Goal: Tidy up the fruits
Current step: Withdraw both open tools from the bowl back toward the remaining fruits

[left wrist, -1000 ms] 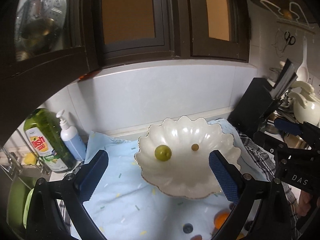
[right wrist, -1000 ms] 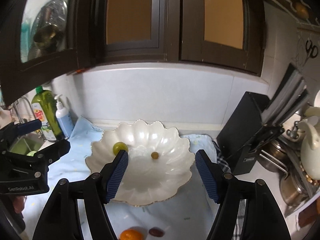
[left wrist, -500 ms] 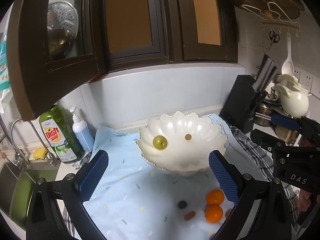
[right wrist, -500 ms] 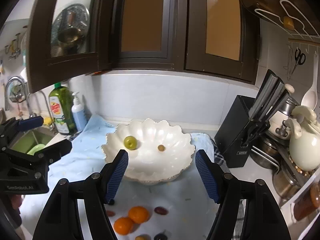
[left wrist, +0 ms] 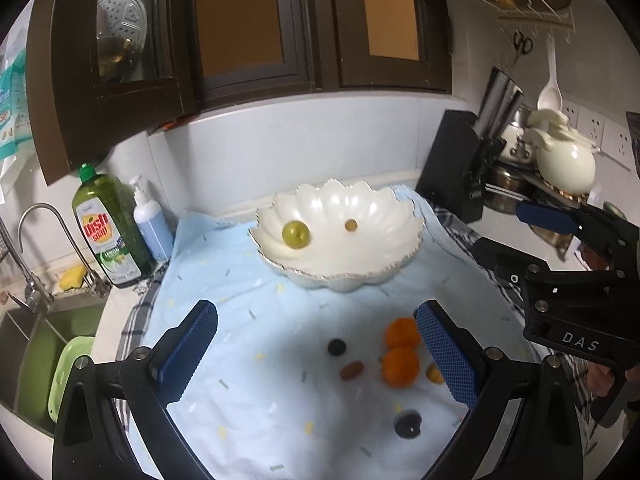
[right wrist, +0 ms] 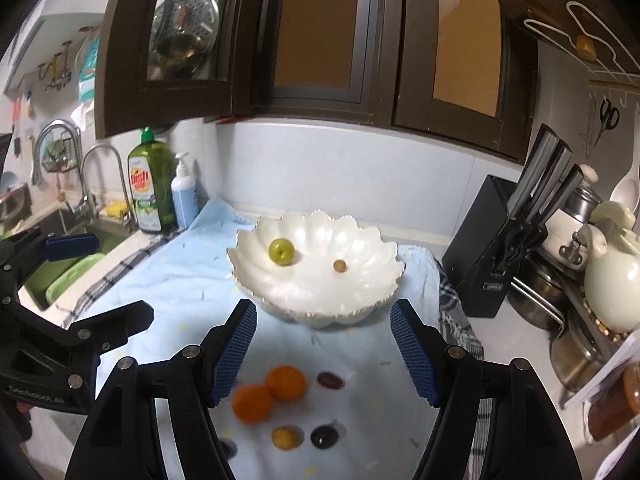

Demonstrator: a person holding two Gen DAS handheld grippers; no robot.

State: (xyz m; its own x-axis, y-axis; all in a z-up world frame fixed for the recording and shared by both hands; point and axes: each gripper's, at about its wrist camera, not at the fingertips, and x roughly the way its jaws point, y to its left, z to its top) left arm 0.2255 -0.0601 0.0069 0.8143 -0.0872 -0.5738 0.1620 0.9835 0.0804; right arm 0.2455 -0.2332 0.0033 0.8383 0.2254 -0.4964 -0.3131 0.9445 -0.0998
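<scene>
A white scalloped bowl (left wrist: 372,268) (right wrist: 360,296) stands on a light blue cloth and holds a green fruit (left wrist: 295,234) (right wrist: 281,251) and a small tan one (left wrist: 351,224) (right wrist: 339,266). On the cloth in front lie two oranges (left wrist: 400,364) (right wrist: 285,383), a red-brown fruit (left wrist: 352,369) (right wrist: 330,380), a small yellow fruit (right wrist: 285,437) and dark fruits (left wrist: 337,347) (right wrist: 324,436). My left gripper (left wrist: 316,356) is open and empty above the loose fruit. My right gripper (right wrist: 324,356) is open and empty, also above them.
A green dish soap bottle (left wrist: 106,236) and a pump bottle (left wrist: 150,224) stand at the left by the sink (left wrist: 32,344). A black knife block (right wrist: 500,248), pots and a cream teapot (right wrist: 612,280) crowd the right. Dark cabinets hang overhead.
Both grippers have pulled back and up from the bowl. The loose fruit on the cloth has come fully into view. Both stay open.
</scene>
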